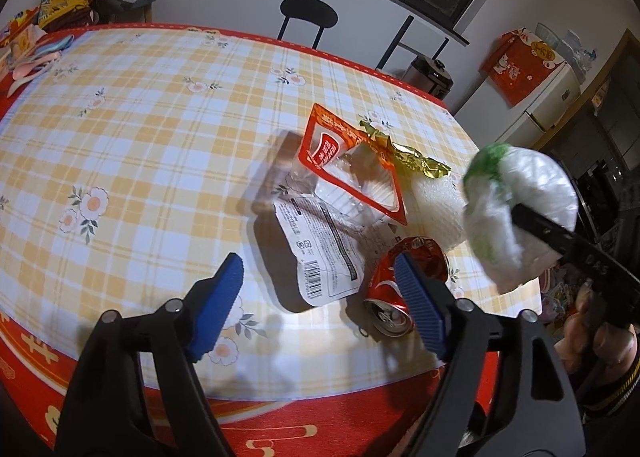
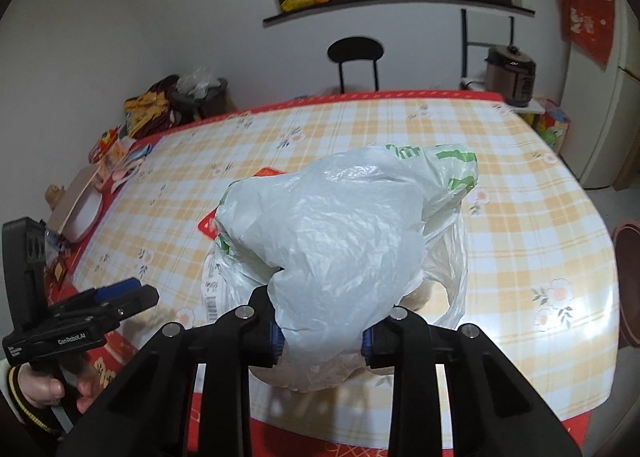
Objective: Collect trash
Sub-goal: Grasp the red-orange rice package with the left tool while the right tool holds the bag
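My right gripper [image 2: 322, 341] is shut on a crumpled white plastic bag with green print [image 2: 340, 233], held above the checked tablecloth [image 2: 520, 217]. In the left wrist view that bag [image 1: 532, 185] hangs at the right, over the table's edge. My left gripper [image 1: 318, 265] stands open just above a white barcode wrapper [image 1: 320, 249]. Its right pad is in front of a crushed red can [image 1: 404, 297]. Beyond these lie a red-and-clear pouch [image 1: 352, 165], a gold foil wrapper [image 1: 416, 161] and a white foam piece [image 1: 436, 209].
Clutter of bags and packets [image 1: 60, 9] sits at the table's far left corner, with a pale dish [image 2: 84, 213] on the left edge. A black chair [image 2: 356, 57], a rice cooker [image 2: 512, 73] and a fridge [image 2: 600, 129] stand beyond the table.
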{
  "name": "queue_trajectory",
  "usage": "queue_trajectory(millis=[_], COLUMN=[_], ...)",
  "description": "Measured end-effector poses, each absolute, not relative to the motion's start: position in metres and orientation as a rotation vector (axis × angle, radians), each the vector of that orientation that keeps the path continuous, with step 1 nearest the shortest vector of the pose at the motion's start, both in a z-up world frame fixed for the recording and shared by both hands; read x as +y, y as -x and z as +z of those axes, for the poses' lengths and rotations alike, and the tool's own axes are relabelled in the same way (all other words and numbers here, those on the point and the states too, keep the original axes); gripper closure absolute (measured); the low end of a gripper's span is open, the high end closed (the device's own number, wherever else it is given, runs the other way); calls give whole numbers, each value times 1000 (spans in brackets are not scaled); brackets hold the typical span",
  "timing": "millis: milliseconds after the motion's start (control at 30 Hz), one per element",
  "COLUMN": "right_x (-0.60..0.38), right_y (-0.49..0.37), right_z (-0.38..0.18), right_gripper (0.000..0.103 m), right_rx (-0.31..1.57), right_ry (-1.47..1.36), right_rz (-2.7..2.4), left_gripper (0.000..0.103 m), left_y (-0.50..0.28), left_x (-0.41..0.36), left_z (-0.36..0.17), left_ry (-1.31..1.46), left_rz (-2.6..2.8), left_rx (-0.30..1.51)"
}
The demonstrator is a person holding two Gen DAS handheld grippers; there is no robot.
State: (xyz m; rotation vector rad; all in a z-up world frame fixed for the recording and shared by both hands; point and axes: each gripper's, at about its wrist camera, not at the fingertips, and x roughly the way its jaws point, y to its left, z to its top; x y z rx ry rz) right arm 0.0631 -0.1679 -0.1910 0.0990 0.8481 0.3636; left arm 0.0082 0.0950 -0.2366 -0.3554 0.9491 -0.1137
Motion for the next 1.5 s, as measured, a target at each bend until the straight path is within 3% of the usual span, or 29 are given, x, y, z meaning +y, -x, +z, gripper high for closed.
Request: queue_trajectory(millis=[1233, 1500], right_x=[-226, -227], right_y=[-52, -52], right_z=[-210, -214], right_gripper=[74, 74], right_rx=[884, 905], right_ry=[-199, -193], right_rz=[195, 191], left_gripper=[36, 47], left_y=[-29, -38], left_x=[73, 97], left_z=[-263, -306], left_ry=[422, 584], left_rz=[-150, -88], left_rx=[1039, 1137])
